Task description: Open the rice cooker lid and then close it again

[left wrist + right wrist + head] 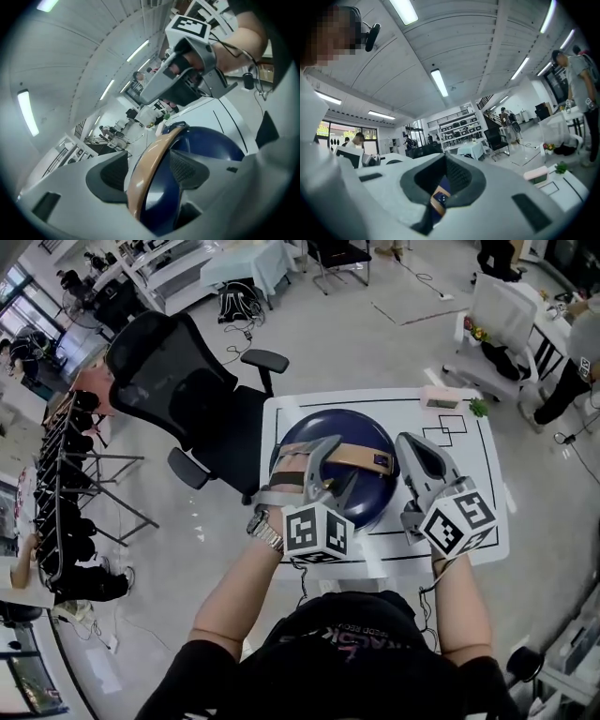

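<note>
Left gripper view: we see the left gripper (150,169) with its two jaws set on both sides of the tan handle (144,180) of the rice cooker (367,495), and the pads seem to press on it, so we judge that it is clamped on this handle. The cooker stands near the middle of the white tabletop (473,507), a little toward the far edge and the left edge. Its dark blue lid (211,150) looks to be down. The handle goes over the top of the dome, and its long axis runs roughly from the left edge to the right edge. The left gripper takes it at the left end, coming from the near edge. The right gripper (440,197) has its jaws together on nothing. It is just beside the cooker on the side of the right edge. For the lifting, the left hand is clearly nearer. We cannot tell on which side the hinge is.
</note>
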A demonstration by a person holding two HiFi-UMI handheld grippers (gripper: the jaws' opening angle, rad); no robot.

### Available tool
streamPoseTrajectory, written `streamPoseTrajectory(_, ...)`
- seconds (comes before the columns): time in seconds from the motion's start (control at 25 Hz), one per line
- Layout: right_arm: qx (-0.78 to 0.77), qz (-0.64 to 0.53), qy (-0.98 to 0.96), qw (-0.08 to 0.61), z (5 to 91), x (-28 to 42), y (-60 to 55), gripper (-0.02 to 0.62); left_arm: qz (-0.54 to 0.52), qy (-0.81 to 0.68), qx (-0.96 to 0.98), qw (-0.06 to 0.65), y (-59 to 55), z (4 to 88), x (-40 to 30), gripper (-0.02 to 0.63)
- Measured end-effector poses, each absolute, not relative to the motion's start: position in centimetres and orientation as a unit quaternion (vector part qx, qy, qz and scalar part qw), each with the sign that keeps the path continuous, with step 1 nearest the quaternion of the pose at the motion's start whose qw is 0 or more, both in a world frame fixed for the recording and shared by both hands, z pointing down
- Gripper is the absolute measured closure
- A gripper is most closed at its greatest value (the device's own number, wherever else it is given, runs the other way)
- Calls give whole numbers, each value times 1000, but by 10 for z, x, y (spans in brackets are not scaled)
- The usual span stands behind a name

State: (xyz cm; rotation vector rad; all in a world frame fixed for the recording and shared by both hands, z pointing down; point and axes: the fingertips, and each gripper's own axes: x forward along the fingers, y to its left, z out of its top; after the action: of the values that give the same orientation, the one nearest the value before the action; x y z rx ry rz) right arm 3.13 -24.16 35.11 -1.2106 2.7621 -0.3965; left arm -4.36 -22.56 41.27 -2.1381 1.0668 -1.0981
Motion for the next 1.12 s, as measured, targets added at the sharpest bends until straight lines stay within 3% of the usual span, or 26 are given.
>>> streamPoseTrajectory(0.28,-408,-144,901,33,368,33,-238,594,-446,355,-770,287,-231,426,-34,398)
streamPoseTrajectory(1.12,-390,-182,902,-35,411,16,-236,594,-447,353,-758,318,-231,427,-31,416)
